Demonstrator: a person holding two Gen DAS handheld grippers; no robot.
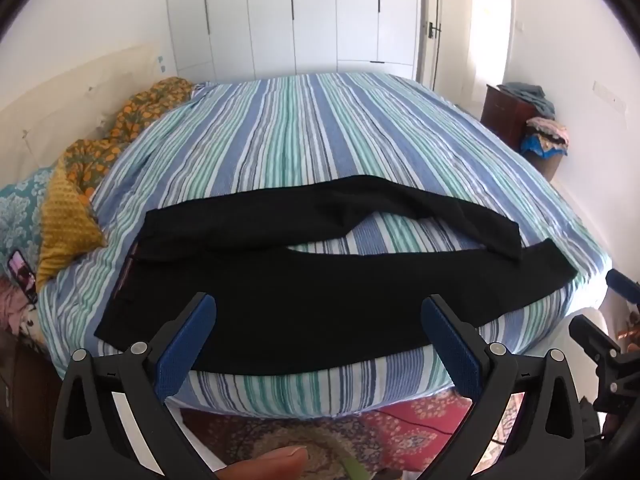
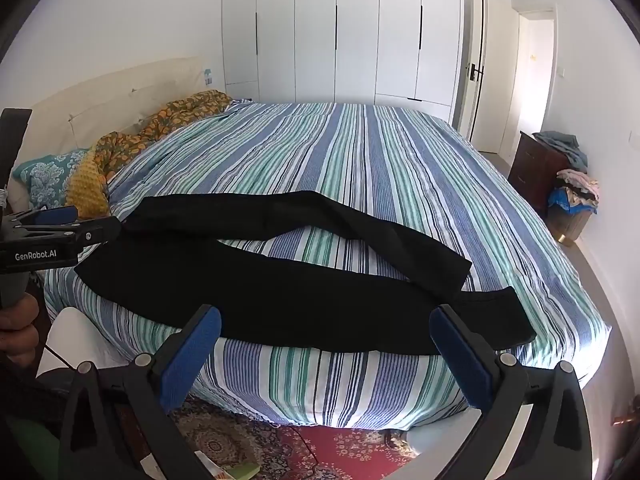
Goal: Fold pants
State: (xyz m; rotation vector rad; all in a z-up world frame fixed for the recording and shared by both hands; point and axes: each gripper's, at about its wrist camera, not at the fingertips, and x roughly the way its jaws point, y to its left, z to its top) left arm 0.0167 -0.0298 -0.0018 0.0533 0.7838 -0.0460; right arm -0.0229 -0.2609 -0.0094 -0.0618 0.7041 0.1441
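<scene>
Black pants lie spread out across the near edge of the striped bed, waistband at the left, legs running right. The far leg bends and crosses over the near leg's cuff end. The same pants show in the right wrist view. My left gripper is open and empty, held just before the near edge of the pants at their middle. My right gripper is open and empty, near the front edge toward the leg ends. The left gripper also shows at the left edge of the right wrist view.
Orange floral bedding and a yellow cushion lie at the bed's left by the headboard. A phone lies at the left. A dark cabinet with piled clothes stands at the right wall. A red patterned rug is below.
</scene>
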